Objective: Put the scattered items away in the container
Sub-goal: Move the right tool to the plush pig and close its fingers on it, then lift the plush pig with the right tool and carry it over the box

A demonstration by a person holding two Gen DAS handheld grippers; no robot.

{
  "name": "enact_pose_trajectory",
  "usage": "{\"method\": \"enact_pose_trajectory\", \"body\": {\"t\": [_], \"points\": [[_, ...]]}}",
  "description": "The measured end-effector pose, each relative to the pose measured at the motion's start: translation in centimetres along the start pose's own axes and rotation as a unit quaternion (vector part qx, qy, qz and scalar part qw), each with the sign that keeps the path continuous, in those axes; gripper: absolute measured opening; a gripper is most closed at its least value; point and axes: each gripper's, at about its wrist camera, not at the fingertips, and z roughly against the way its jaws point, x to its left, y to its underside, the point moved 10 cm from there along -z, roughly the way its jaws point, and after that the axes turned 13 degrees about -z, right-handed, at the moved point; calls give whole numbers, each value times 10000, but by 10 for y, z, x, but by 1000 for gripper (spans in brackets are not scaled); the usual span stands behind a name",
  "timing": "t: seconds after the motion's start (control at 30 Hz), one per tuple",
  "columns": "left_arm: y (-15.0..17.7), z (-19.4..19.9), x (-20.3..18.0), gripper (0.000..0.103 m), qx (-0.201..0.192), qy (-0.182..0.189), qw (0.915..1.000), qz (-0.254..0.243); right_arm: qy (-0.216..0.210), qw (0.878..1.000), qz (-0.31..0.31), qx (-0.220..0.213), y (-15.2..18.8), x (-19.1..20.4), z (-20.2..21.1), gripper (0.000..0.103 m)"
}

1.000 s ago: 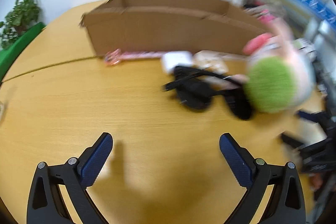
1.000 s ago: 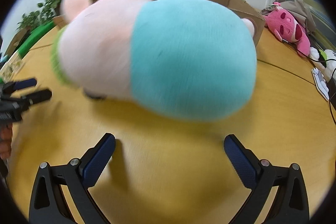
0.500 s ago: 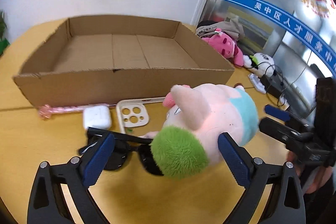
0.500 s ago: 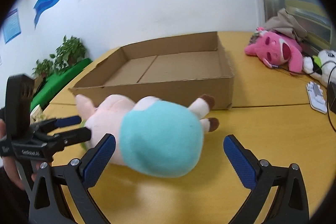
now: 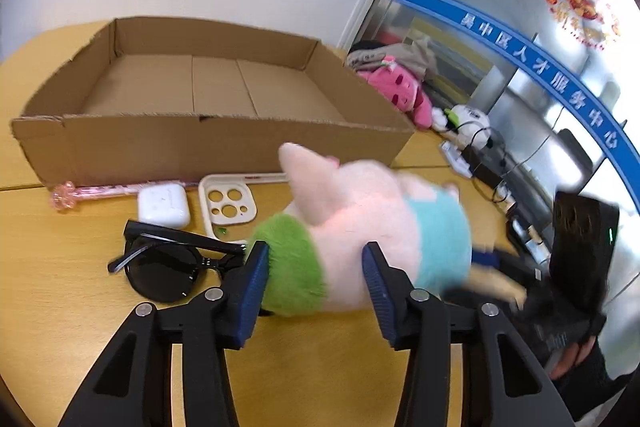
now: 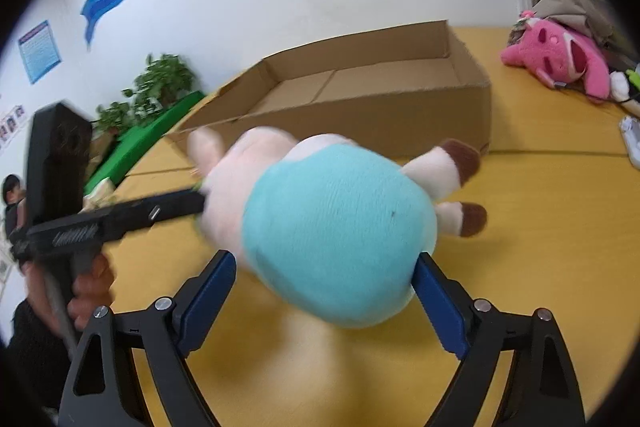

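Note:
A plush toy (image 5: 372, 227) with a pink body, green end and turquoise end is held between both grippers, in front of the open cardboard box (image 5: 208, 131). My left gripper (image 5: 314, 271) is shut on its green end. My right gripper (image 6: 324, 287) is shut on its turquoise end (image 6: 336, 235). The box (image 6: 360, 107) is empty inside. Black sunglasses (image 5: 172, 259), a white earbud case (image 5: 163, 205), a cream phone case (image 5: 228, 205) and a pink wand (image 5: 108, 191) lie on the table before the box.
A pink plush (image 5: 400, 91), (image 6: 560, 59) and a white toy with cables (image 5: 468, 123) lie at the table's right. A green plant (image 6: 160, 83) stands at the left beyond the wooden table (image 6: 560, 227).
Both grippers have closed in on the plush toy and clamped it, the left on its green end and the right on its turquoise end. It now looks raised off the table.

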Motion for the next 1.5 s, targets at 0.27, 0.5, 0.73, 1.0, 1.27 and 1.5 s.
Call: {"method": "enact_pose_trajectory", "body": {"t": [0.27, 0.5, 0.73, 1.0, 1.27, 1.5], "points": [[12, 19, 0, 91, -151, 375, 9984, 385, 86, 9970, 747, -200, 17, 19, 48, 91], [17, -3, -7, 98, 1, 671, 9938, 886, 633, 9831, 1700, -236, -17, 9, 14, 100], [17, -15, -3, 98, 56, 645, 9897, 1274, 484, 9775, 2042, 185, 7, 30, -24, 94], [16, -25, 0, 80, 111, 902, 9862, 1383, 554, 9784, 1988, 118, 49, 53, -7, 75], [1, -16, -15, 68, 155, 676, 9941, 839, 632, 9845, 1633, 64, 44, 49, -4, 62], [-38, 22, -14, 67, -90, 325, 9984, 455, 381, 9854, 1654, -160, 18, 76, 7, 60]]}}
